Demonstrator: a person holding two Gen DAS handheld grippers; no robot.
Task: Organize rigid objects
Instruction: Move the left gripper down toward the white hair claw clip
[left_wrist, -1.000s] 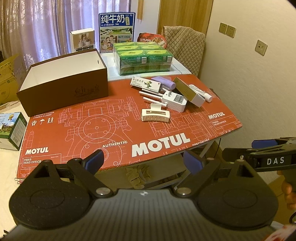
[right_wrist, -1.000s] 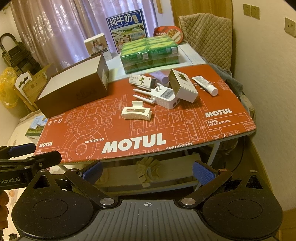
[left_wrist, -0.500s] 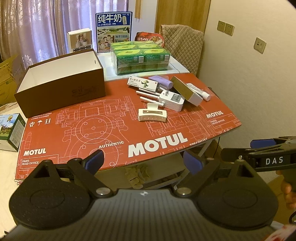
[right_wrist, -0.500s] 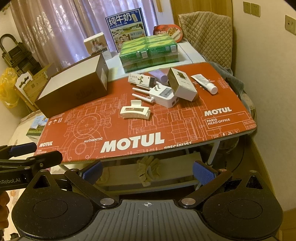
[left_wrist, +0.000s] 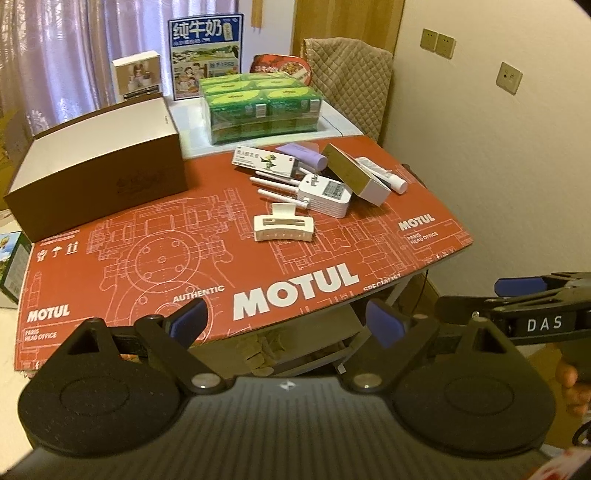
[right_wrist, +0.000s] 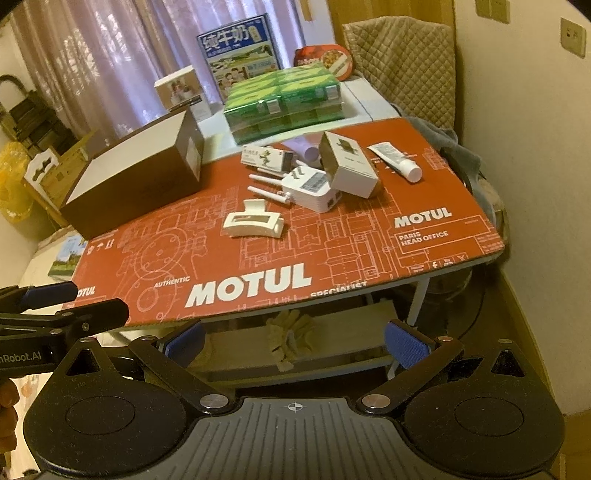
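On the red MOTUL mat (left_wrist: 295, 258) lie a cream hair claw (left_wrist: 283, 224) (right_wrist: 255, 220), a white plug-in router with antennas (left_wrist: 322, 192) (right_wrist: 308, 188), a white and gold carton (left_wrist: 356, 173) (right_wrist: 347, 166), a small medicine box (left_wrist: 265, 161) (right_wrist: 266, 156), a lilac tube (left_wrist: 304, 154) and a white tube (left_wrist: 382, 173) (right_wrist: 397, 159). An open brown box (left_wrist: 99, 173) (right_wrist: 136, 173) stands at the mat's left. My left gripper (left_wrist: 286, 320) is open and empty before the table's front edge. My right gripper (right_wrist: 295, 341) is open and empty there too.
Behind the mat stand a green wrapped pack of cartons (left_wrist: 260, 105), a blue milk carton box (left_wrist: 205, 55) and a small white box (left_wrist: 137, 75). A quilted chair (left_wrist: 349, 85) stands at the back right, a wall to the right. A lower shelf with gloves (right_wrist: 291, 334) sits under the table.
Both grippers have moved a little closer to the table and the view has shifted slightly. The objects on the mat have not moved.
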